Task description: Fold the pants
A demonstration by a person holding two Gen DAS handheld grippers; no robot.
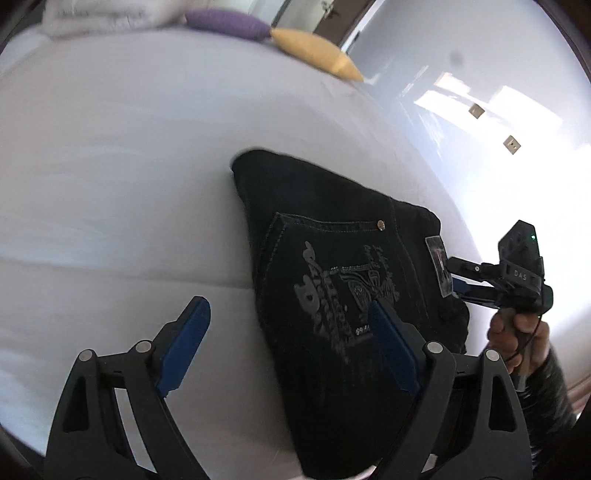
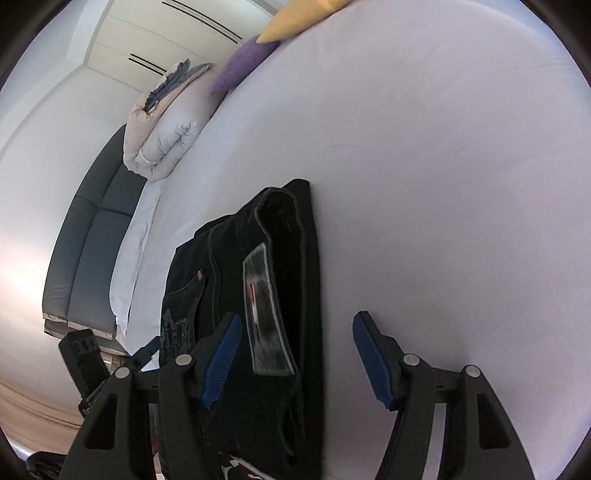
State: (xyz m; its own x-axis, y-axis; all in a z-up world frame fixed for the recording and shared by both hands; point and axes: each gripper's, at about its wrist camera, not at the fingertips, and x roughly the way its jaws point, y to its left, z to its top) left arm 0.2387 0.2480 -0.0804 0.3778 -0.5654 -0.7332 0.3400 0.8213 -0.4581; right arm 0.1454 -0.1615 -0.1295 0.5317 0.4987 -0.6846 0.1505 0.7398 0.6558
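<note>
Black jeans point(image 1: 332, 240) lie folded into a compact stack on the white bed sheet point(image 1: 129, 166), back pocket print and waistband label facing up. My left gripper point(image 1: 288, 325) is open, its right finger over the printed pocket and its left finger over bare sheet. My right gripper point(image 1: 452, 278) sits at the label edge, held by a person's hand point(image 1: 517, 332). In the right wrist view the right gripper point(image 2: 295, 332) is open, straddling the waistband edge of the jeans point(image 2: 229, 258) without pressing on it. Neither gripper holds anything.
A purple cushion point(image 1: 225, 22) and a yellow cushion point(image 1: 314, 51) rest at the far edge of the bed. A rolled white duvet point(image 2: 166, 129) lies near the grey padded headboard point(image 2: 92, 240). A wall with sockets point(image 1: 511, 144) runs beside the bed.
</note>
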